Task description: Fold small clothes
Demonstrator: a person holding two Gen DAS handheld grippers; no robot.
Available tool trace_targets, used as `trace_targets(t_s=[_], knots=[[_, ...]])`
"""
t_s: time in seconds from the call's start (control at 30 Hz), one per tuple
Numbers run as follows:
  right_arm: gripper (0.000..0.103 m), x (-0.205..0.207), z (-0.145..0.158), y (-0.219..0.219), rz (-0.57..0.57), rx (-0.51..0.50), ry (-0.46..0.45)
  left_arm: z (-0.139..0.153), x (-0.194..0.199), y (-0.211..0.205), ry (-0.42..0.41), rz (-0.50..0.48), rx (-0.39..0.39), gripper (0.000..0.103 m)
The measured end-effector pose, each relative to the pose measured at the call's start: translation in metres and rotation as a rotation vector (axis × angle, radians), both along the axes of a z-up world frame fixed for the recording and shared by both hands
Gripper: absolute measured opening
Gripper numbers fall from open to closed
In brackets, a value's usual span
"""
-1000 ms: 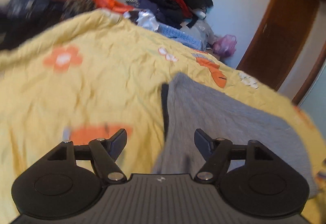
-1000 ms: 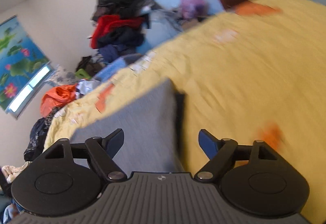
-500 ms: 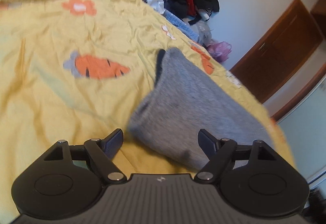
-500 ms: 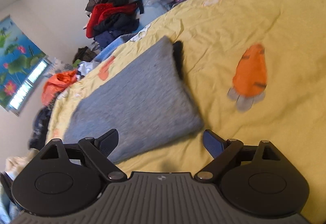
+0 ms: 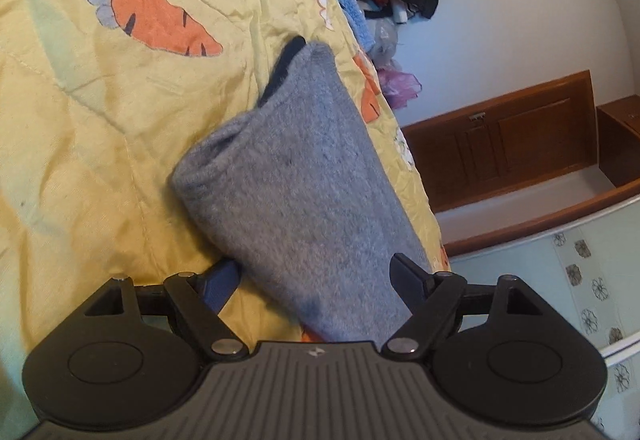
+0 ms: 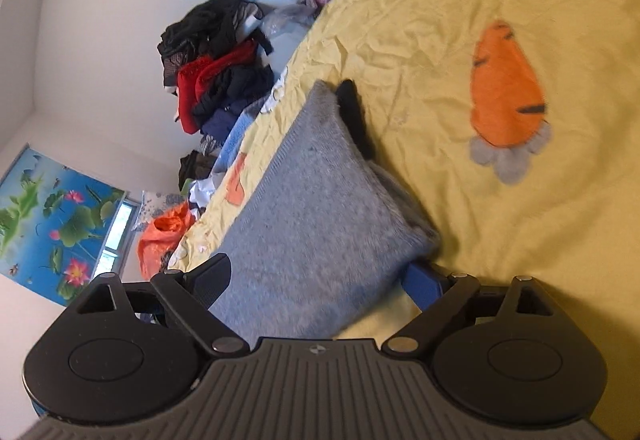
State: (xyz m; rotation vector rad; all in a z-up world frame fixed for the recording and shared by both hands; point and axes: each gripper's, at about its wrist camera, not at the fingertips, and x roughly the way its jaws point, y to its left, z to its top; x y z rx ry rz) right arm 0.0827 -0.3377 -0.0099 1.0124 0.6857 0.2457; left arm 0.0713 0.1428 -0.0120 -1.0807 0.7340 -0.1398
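Observation:
A folded grey knit garment (image 5: 304, 180) with a dark edge showing at its far end lies on a yellow bedspread (image 5: 100, 144). My left gripper (image 5: 316, 276) is open, its fingers straddling the near end of the garment. The garment also shows in the right wrist view (image 6: 316, 224). My right gripper (image 6: 320, 276) is open too, with its fingers on either side of the garment's near end. Neither gripper holds anything.
The bedspread has orange carrot prints (image 5: 160, 20) (image 6: 508, 96). A heap of red, black and blue clothes (image 6: 220, 72) is piled past the far edge of the bed against the wall. A brown wooden door (image 5: 516, 144) and a lotus poster (image 6: 52, 216) are on the walls.
Both grippers have tilted down and moved in toward the grey garment, so its near end now lies between each pair of open fingers.

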Motion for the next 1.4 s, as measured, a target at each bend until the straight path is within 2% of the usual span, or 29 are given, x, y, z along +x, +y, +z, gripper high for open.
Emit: trace_targets(t_s=[0.07,0.13,0.27,0.6,1.17,1.27,1.33,1.37,1.4], knots=[[0.090,0.006,-0.001,0.005,-0.002,-0.011,-0.003,0.000,-0.002,0.000,-0.014,0.038,0.007,0.080],[0.090,0.009,0.000,0.009,-0.003,-0.022,-0.009,0.000,-0.004,-0.002,-0.012,0.063,0.036,0.075],[0.090,0.012,0.000,0.014,0.006,-0.051,-0.022,0.001,-0.003,-0.005,-0.019,0.061,0.070,0.075],[0.089,0.022,-0.002,0.019,0.001,-0.062,-0.024,0.000,0.006,-0.004,-0.014,0.104,0.060,0.075],[0.086,0.039,-0.002,0.030,0.021,-0.099,-0.033,0.007,0.017,-0.016,-0.038,0.109,0.191,0.073],[0.085,0.045,-0.002,0.031,0.025,-0.080,-0.022,0.006,0.017,-0.014,-0.023,0.113,0.190,0.065],[0.083,0.046,-0.003,0.031,0.028,-0.071,-0.020,0.003,0.014,-0.011,-0.020,0.117,0.175,0.055],[0.079,0.047,-0.004,0.031,0.031,-0.070,-0.019,0.002,0.013,-0.009,-0.017,0.121,0.172,0.051],[0.071,0.047,-0.006,0.030,0.035,-0.068,-0.016,0.000,0.012,-0.007,-0.009,0.127,0.174,0.040]])
